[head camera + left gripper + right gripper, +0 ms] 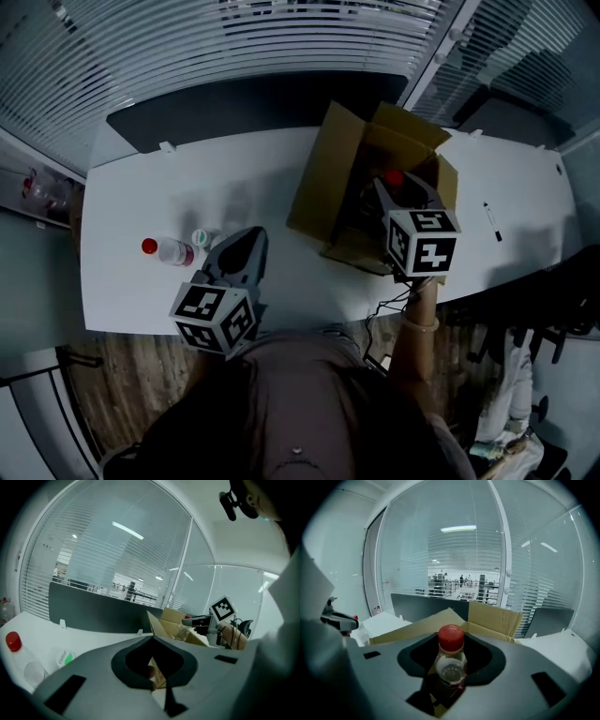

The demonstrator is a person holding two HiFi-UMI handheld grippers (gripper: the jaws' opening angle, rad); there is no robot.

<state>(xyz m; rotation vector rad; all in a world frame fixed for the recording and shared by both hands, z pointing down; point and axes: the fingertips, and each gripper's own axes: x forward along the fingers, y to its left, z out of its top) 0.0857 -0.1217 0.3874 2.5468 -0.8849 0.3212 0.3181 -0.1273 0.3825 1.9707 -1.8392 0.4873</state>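
Tabletop (131, 187), left to right: a lying bottle (169, 251), clear with a red cap, at the near left. A small white-and-green container (201, 237) is just beside it, then the left tongs (251, 234), pressed together on nothing (cardboard shows through the gap behind the tips). Centre-right: an open cardboard box (323, 178), flaps up, with the right tongs (392, 187) above its opening, clamped about the body of a red-capped bottle (451, 660), cap uppermost. Right: a black pen (492, 221), well apart from the box.
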